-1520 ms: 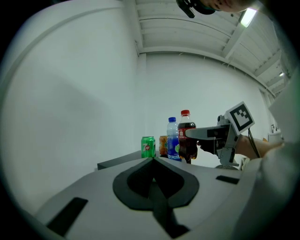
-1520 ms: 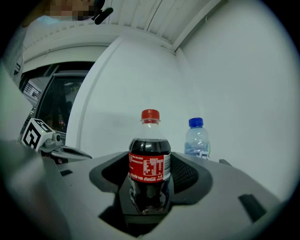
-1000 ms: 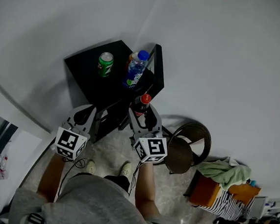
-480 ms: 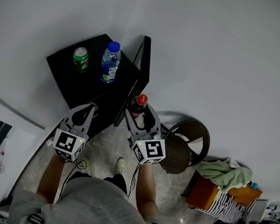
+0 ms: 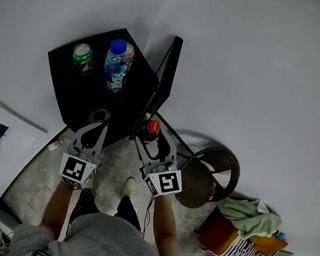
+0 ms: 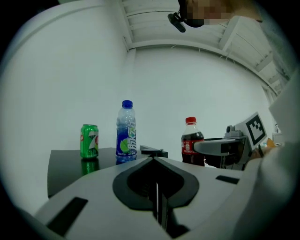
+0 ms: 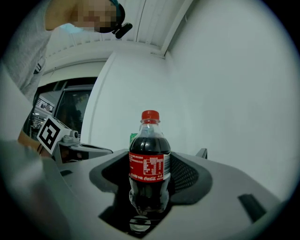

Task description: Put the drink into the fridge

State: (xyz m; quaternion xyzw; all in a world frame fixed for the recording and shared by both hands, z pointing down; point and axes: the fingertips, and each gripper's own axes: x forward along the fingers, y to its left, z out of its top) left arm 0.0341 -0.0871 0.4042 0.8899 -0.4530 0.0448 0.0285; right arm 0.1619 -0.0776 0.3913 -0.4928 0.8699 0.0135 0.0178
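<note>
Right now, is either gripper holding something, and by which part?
The right gripper holds the cola bottle by its body, at the label and just below. The left gripper is shut and empty.

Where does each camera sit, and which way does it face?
Head view: person's head, steeply down onto the fridge; arms, left gripper, right gripper show.
Left gripper view: on that gripper, along its shut fingers toward the can and water bottle.
Right gripper view: on that gripper, along fingers shut on the cola bottle.
All three show the cola bottle.

Wicker chair (image 5: 211, 170), green cloth (image 5: 248, 214) nearby
</note>
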